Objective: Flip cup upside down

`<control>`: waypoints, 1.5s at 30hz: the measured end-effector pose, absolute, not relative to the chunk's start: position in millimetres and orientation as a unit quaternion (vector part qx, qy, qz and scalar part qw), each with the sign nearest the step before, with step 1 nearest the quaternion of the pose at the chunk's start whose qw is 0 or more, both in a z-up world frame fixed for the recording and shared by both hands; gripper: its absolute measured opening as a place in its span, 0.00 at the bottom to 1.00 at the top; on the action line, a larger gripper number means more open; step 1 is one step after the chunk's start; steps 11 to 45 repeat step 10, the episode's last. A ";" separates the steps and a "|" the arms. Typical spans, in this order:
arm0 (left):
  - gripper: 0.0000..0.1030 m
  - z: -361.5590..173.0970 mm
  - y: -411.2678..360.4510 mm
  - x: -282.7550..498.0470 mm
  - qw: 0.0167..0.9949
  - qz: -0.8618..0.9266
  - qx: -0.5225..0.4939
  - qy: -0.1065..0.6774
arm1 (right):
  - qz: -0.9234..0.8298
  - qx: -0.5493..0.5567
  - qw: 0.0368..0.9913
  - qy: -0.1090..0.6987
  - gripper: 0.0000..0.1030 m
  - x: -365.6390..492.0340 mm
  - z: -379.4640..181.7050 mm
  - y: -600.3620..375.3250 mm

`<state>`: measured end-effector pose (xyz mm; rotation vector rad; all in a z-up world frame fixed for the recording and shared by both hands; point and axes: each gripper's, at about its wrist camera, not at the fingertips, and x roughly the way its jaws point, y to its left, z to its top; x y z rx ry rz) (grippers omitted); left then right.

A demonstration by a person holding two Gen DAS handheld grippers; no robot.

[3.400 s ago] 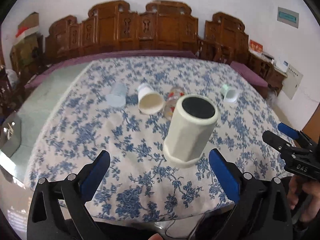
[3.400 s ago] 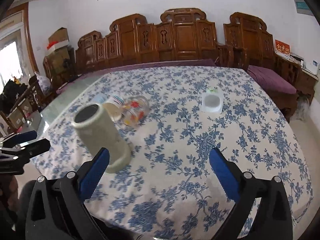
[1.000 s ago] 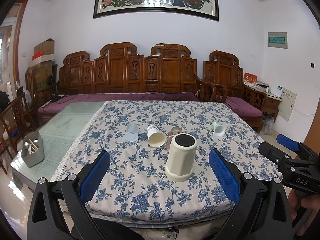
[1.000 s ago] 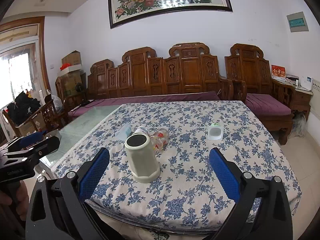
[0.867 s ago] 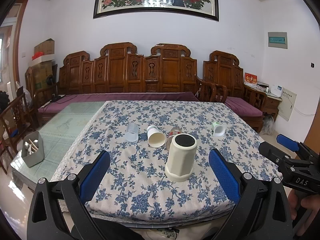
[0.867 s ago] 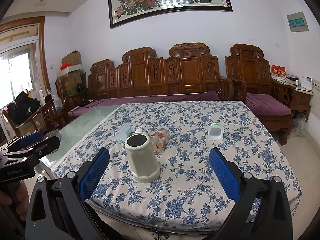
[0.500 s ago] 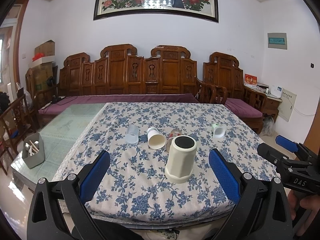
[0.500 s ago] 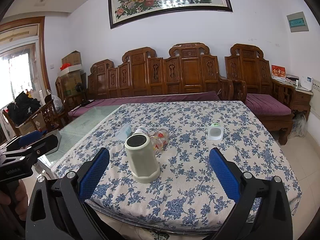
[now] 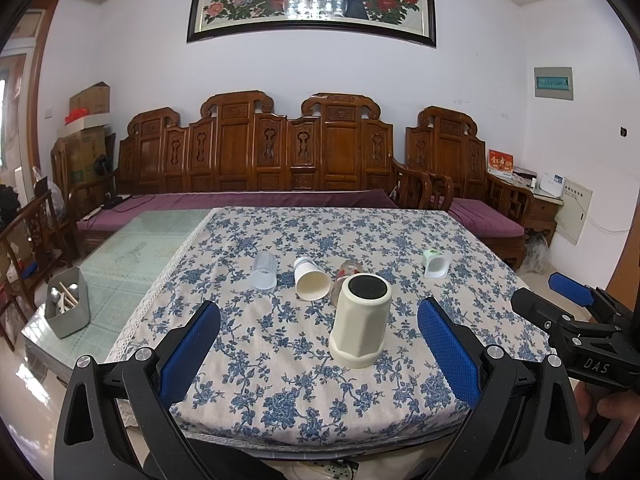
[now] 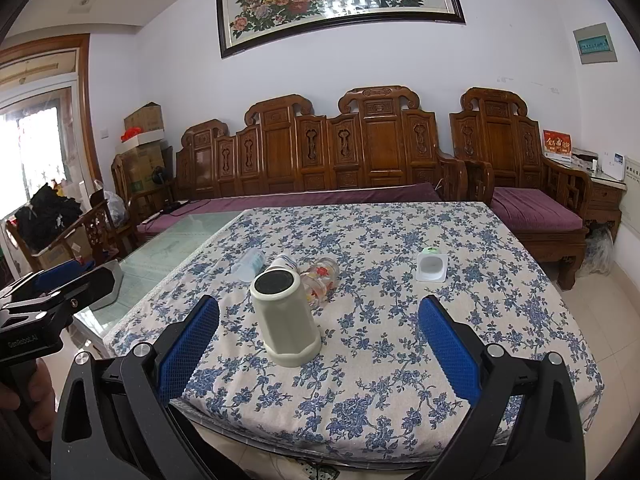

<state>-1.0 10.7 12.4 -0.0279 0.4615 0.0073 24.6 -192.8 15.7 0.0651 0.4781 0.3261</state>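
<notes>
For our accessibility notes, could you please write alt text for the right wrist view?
A cream cup stands upside down on a blue-floral tablecloth, between the open right gripper fingers. Behind it lie three cups on their sides; the left gripper shows at the left edge.

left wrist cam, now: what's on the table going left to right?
gray utensil caddy → clear plastic cup → white paper cup on its side → cream faceted cup → small white-and-green cup. The printed glass behind the cream cup overlaps it, so it is left out.
</notes>
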 end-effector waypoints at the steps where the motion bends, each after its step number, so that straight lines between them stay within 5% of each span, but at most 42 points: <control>1: 0.92 12.3 10.6 -1.1 0.973 0.003 -0.014 0.229 | 0.161 0.032 0.958 0.236 0.98 24.6 15.7 -192.8; 45: 0.92 12.4 9.8 -0.5 0.973 0.005 -0.014 0.229 | 0.161 0.032 0.958 0.236 0.98 24.6 15.7 -192.9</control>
